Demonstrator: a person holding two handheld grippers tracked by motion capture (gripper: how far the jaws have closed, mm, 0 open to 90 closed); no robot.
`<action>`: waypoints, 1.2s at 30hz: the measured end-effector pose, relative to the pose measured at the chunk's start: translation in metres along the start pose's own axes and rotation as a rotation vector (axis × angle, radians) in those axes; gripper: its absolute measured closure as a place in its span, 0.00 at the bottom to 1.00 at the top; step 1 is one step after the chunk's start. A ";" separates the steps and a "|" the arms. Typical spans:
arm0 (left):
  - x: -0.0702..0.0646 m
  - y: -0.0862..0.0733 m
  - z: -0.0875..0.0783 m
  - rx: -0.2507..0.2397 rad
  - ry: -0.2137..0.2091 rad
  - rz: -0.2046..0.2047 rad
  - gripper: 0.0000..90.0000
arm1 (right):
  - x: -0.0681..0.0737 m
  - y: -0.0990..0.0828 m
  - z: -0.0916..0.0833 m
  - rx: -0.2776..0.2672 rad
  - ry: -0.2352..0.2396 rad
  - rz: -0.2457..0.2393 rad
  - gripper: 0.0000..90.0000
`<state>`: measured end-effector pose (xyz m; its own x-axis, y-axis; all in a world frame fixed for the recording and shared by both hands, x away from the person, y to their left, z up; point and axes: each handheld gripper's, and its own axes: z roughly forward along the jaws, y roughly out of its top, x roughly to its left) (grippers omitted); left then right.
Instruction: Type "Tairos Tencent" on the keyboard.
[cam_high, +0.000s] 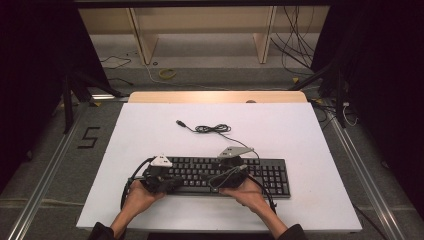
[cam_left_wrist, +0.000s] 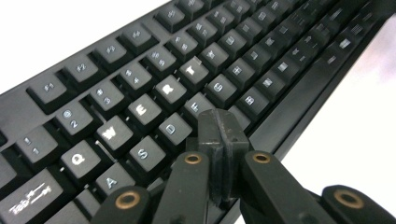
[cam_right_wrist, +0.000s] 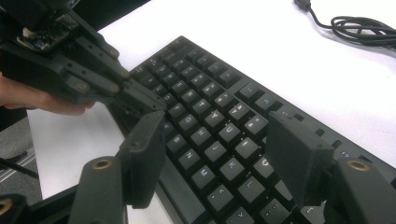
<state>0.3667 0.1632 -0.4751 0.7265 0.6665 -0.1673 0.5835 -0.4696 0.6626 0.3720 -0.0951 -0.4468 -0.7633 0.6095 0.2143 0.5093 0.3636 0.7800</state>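
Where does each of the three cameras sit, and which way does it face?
High view: above the person's side, facing forward and down on the table; both forearms show.
Left gripper view: on the left gripper, jaws shut over the keyboard.
Right gripper view: on the right gripper, jaws open.
All share the keyboard.

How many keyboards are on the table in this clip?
1. The black keyboard lies near the front of the white table, under both claws, its cable coiled behind it. Nothing seems hidden.
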 end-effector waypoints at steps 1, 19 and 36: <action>-0.001 0.000 0.001 -0.001 0.000 0.004 0.99 | 0.000 0.000 0.000 0.000 0.000 0.001 0.43; 0.011 0.002 -0.020 -0.123 -0.024 -0.082 0.85 | 0.002 0.000 0.001 0.002 -0.003 -0.003 0.44; 0.021 0.002 -0.023 -0.162 0.007 -0.162 0.53 | 0.003 0.000 0.003 0.005 0.004 -0.004 0.44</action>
<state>0.3752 0.1899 -0.4602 0.6255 0.7297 -0.2762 0.6259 -0.2579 0.7361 0.3709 -0.0912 -0.4485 -0.7671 0.6050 0.2133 0.5080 0.3698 0.7780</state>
